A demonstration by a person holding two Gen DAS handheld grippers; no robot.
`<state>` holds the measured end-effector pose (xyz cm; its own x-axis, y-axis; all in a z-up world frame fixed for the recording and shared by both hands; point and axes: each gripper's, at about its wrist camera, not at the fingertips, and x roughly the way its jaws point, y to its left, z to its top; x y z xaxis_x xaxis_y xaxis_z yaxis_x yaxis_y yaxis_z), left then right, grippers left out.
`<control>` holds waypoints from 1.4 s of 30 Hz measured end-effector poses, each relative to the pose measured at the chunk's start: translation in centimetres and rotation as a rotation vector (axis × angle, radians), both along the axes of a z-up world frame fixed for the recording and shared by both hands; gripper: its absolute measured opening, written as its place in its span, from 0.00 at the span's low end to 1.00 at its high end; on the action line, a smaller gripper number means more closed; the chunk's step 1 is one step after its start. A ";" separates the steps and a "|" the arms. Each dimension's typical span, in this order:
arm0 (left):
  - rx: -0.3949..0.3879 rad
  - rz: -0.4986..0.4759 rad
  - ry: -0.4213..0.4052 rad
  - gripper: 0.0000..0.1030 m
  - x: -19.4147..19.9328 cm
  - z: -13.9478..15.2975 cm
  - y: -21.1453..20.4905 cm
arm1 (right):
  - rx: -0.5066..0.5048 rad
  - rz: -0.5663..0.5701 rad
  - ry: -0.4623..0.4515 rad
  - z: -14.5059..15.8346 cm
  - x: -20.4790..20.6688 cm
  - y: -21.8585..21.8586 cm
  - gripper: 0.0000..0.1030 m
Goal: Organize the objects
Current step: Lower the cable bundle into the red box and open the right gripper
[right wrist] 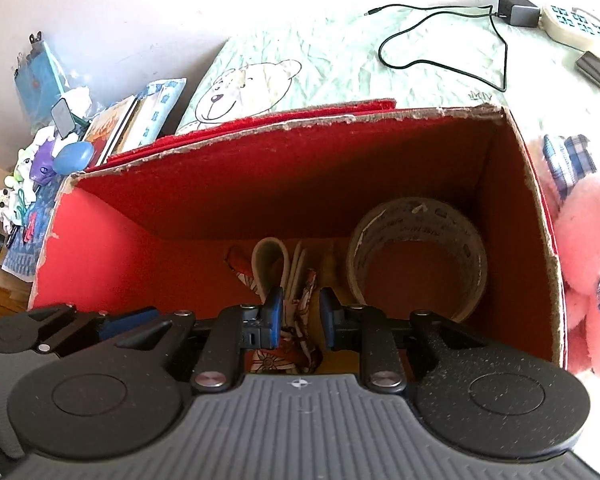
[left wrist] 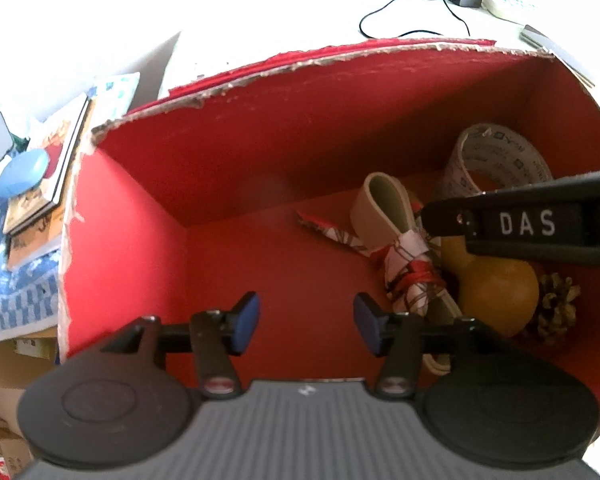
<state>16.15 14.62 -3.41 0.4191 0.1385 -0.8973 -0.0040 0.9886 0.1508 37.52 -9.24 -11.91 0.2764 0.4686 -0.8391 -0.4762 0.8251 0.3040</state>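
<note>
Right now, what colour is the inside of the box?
Red, with torn pale cardboard showing along the rim of the box. Clearest in the left wrist view.

My left hand-held gripper (left wrist: 306,322) points steeply down into the red box (left wrist: 236,184), over its bare left half, and its blue pads stand well apart with nothing between them. My right hand-held gripper (right wrist: 300,316) also points down into the box, near the middle, with its pads narrowly spaced around a patterned cloth bundle (right wrist: 296,336).

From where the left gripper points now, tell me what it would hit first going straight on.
Likely the bare floor of the red box; nothing lies between the open left gripper and it. The cloth-wrapped bundle sits off to its right.
</note>
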 end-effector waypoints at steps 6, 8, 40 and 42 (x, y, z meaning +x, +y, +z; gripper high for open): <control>0.017 0.000 -0.008 0.62 -0.2 0.1 -0.4 | 0.013 -0.024 -0.012 0.0 -0.3 -0.4 0.22; 0.021 -0.004 -0.010 0.63 -0.2 0.1 -0.5 | 0.015 -0.027 -0.018 0.1 -0.4 -0.7 0.22; 0.061 -0.028 -0.008 0.68 -0.9 0.9 -2.2 | 0.013 -0.045 -0.021 0.2 -0.6 -1.0 0.22; 0.062 -0.027 -0.008 0.68 -0.9 0.9 -2.2 | 0.007 -0.043 -0.031 0.3 -0.7 -0.9 0.21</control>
